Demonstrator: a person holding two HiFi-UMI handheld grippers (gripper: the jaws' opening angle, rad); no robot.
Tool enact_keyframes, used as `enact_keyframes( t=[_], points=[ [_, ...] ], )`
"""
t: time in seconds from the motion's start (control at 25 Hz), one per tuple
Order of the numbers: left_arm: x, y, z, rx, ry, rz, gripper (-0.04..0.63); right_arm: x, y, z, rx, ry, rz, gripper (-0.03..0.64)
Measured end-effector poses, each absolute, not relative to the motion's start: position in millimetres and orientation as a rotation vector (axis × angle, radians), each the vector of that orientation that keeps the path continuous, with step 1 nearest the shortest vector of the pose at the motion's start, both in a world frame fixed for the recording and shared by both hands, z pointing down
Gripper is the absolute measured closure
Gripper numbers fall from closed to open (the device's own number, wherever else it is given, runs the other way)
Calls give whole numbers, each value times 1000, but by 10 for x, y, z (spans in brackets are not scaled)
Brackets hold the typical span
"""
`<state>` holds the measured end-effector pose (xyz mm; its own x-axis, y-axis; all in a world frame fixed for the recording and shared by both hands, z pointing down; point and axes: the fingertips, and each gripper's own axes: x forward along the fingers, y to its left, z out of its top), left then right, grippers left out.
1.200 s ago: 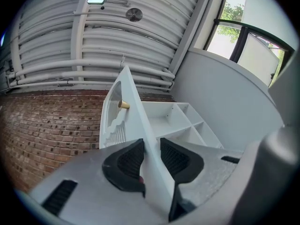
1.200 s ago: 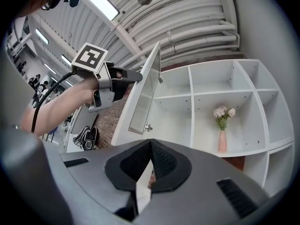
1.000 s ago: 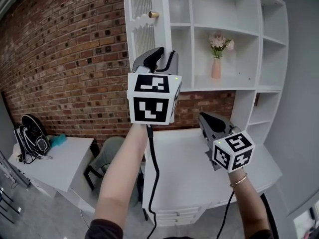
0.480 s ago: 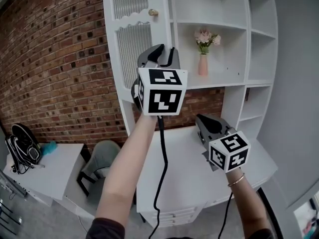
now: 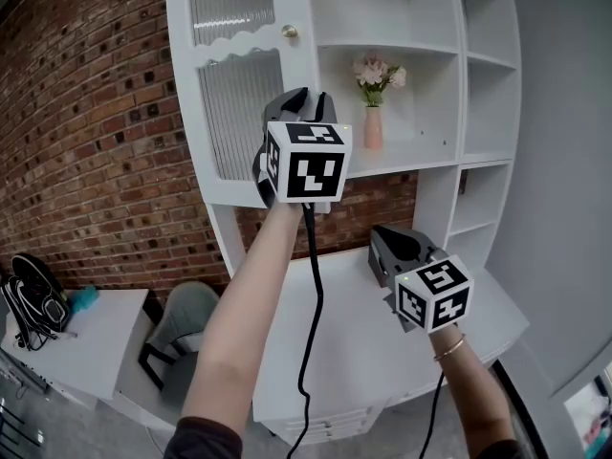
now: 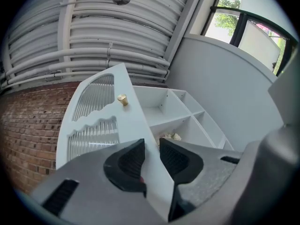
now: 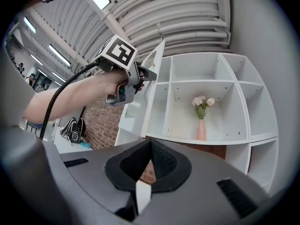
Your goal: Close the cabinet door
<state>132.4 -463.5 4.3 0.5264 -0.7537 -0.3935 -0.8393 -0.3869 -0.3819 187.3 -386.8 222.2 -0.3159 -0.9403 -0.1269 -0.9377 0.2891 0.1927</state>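
Observation:
The white cabinet door (image 5: 239, 113), with ribbed glass panes and a brass knob (image 5: 289, 32), stands partly open in front of the shelf unit. My left gripper (image 5: 308, 98) is raised at the door's free edge. In the left gripper view the door (image 6: 101, 121) runs between the jaws of that gripper (image 6: 152, 146). The jaws have just been closing and the pads sit against the edge. The knob (image 6: 122, 99) is higher up. My right gripper (image 5: 382, 242) hangs lower over the desk, shut and holding nothing (image 7: 150, 146). It faces the left gripper (image 7: 150, 74).
A pink vase of flowers (image 5: 373, 127) stands on a shelf behind the door's edge. The white desk (image 5: 354, 342) lies below both arms. At the left a brick wall, a grey chair (image 5: 182, 314) and a side table (image 5: 76, 342) with a backpack (image 5: 33, 304).
The door has swung round toward the shelves, so more of its front shows. My left gripper went along with its edge. The right gripper drifted slightly left and down.

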Motion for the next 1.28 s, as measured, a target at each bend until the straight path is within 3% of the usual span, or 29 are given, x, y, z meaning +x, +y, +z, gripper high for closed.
enact_keyframes(
  t=[1.28],
  points=[
    [1682,-5596,60,-2345,1321,265,489,1806,-4717,2344,1745,-2571,-286,617]
  ],
)
